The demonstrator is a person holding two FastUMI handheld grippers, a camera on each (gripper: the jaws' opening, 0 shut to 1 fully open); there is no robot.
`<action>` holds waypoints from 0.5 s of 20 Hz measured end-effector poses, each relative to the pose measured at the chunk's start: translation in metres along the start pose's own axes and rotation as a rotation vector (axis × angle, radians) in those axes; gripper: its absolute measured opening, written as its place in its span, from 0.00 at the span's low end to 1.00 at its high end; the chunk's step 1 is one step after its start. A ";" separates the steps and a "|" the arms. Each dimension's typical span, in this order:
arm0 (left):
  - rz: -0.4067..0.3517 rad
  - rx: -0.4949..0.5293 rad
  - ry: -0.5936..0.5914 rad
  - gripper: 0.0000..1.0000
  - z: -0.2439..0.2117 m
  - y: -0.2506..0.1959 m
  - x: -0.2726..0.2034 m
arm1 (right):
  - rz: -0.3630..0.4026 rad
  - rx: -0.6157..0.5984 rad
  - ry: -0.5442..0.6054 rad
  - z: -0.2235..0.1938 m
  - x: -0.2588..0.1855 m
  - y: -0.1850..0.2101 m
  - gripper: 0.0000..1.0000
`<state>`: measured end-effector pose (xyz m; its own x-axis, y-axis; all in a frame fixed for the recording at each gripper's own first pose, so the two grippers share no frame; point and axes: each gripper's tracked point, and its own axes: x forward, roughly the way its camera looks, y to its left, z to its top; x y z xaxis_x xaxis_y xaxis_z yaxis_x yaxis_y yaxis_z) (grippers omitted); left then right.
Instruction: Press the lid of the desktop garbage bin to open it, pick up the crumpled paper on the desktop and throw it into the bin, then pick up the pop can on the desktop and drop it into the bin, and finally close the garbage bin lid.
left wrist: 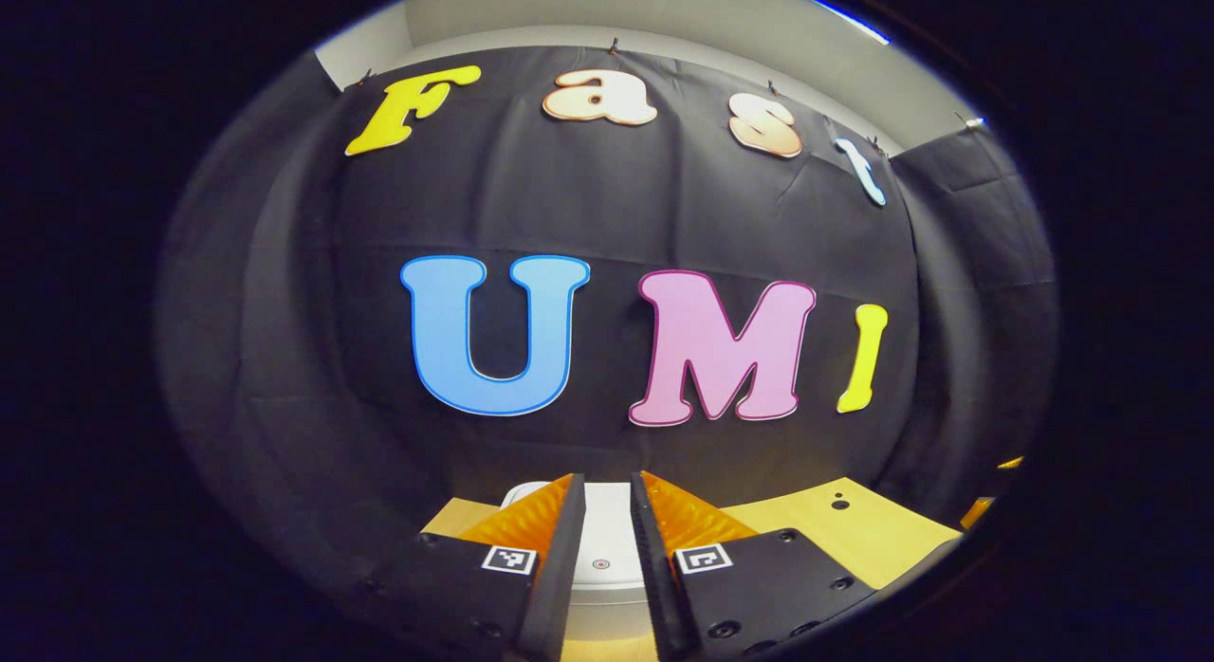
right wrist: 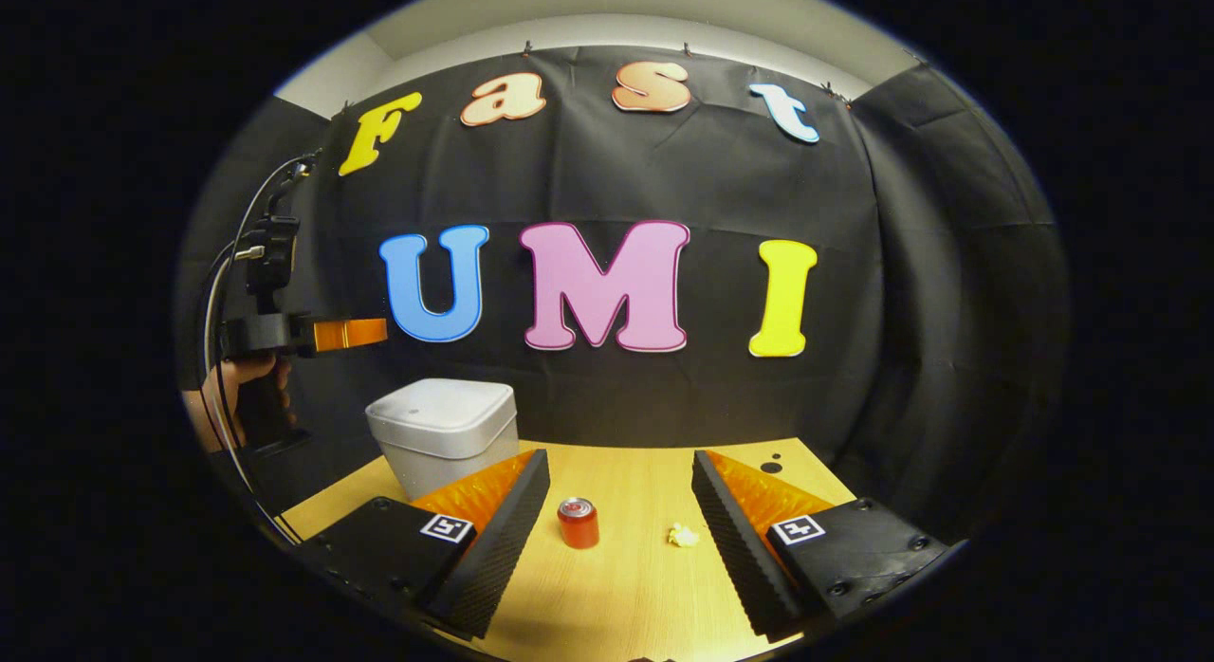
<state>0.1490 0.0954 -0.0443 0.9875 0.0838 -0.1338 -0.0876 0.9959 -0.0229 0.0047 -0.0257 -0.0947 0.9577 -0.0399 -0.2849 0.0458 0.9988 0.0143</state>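
The first step is in hand: the bin's lid is not yet pressed. In the left gripper view the left tongs [left wrist: 607, 520] stand narrowed, a slim gap between the ridged fingers and nothing held, and the bin [left wrist: 607, 548] lies straight ahead and below them, its white lid showing through the gap with a small round mark near its middle. The right gripper view shows these tongs [right wrist: 353, 333] held level in a hand [right wrist: 248, 373], above and just to the side of the bin [right wrist: 446, 434], apart from it.

The next move, as I judge it, is to lower the left tongs onto the lid and push until it springs; a flat, centred press looks safest on that smooth plastic.

The right tongs [right wrist: 621, 510] are spread wide and empty. Between their fingers, on the pale wood-grain bench [right wrist: 616, 596], stand the can [right wrist: 578, 523], a short red cylinder with a metal top, and the paper [right wrist: 681, 535], a small pale crumpled wad nearer the right finger. The bin is a rounded, squarish tub, grey-white.
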 end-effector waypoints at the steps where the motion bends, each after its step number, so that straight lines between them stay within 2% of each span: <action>1: 0.000 0.011 0.008 0.30 -0.005 0.000 0.008 | -0.005 0.004 0.009 -0.003 0.001 -0.003 0.98; 5: -0.056 0.008 0.115 0.07 -0.041 -0.010 0.033 | -0.027 0.003 0.034 -0.014 0.002 -0.015 0.98; 10: -0.058 -0.009 0.220 0.06 -0.080 -0.014 0.046 | -0.039 0.035 0.045 -0.015 0.004 -0.025 0.98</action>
<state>0.1851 0.0824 -0.1291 0.9384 0.0164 -0.3450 -0.0342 0.9984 -0.0457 0.0028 -0.0504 -0.1104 0.9414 -0.0771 -0.3283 0.0940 0.9949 0.0358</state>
